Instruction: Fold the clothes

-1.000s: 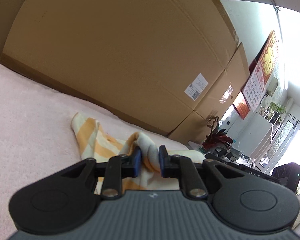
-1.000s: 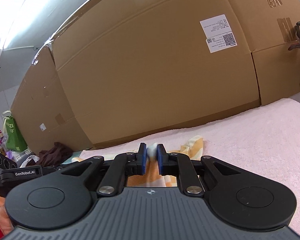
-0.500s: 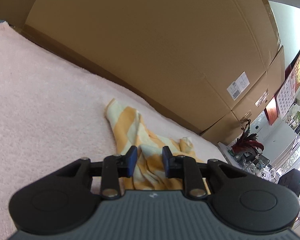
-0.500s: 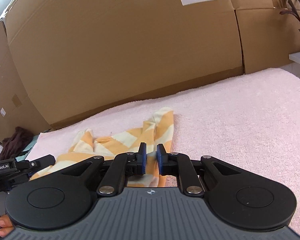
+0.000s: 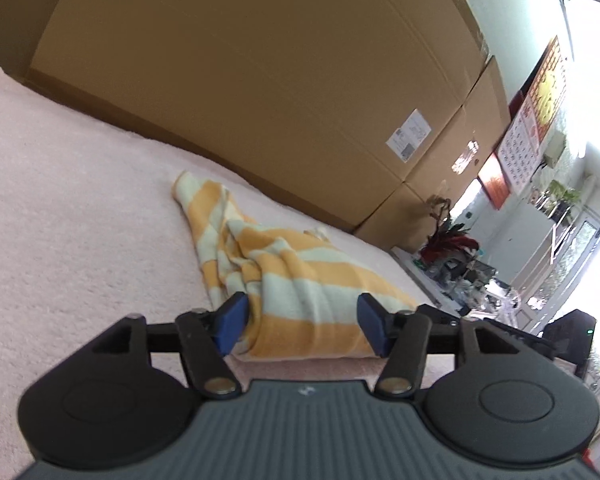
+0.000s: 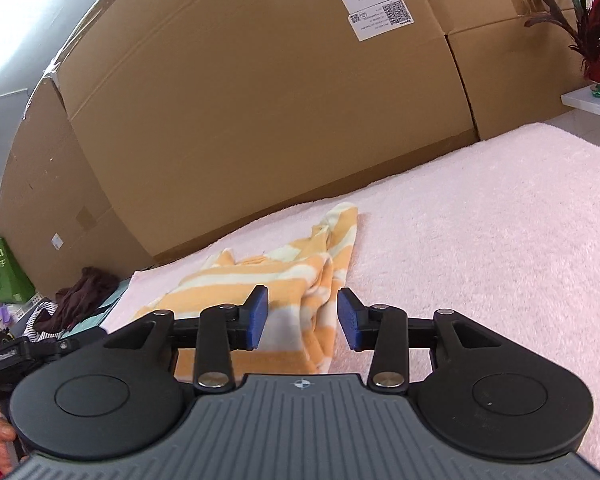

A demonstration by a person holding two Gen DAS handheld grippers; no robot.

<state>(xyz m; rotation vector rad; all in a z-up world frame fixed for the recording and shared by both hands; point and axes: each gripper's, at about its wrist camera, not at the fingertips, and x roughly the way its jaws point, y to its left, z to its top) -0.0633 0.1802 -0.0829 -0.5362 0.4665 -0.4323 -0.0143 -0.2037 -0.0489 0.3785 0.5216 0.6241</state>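
Clearly the striped garment (image 5: 300, 280) is soft and light: it lies in a rumpled heap on the pink blanket (image 5: 60, 220) covering the bed, toward its far edge, just in front of the wall of cardboard boxes (image 5: 260, 80). Its yellow and cream knit bunches into loose ridges and shows no stiffness, so I judge it will sag and drag when lifted by one spot and will follow wherever two held corners lead. Nothing about it looks fragile or slippery; the fuzzy blanket beneath may cling to it a little. The left hand-held gripper (image 5: 300, 320) has just been opening, and its blue pads now stand spread on either side of the near hem without pressing on it. The right hand-held gripper (image 6: 302, 318) has likewise just been opening; a fold of the cloth lies between its parted pads, untouched by either. The garment (image 6: 292, 276) therefore rests free on the bed. For a tidy fold, the best holds would be the hem corners or the shoulder seams, pinched through all layers, so that the cloth hangs flat rather than twisted; which end is which I cannot tell from this heap.
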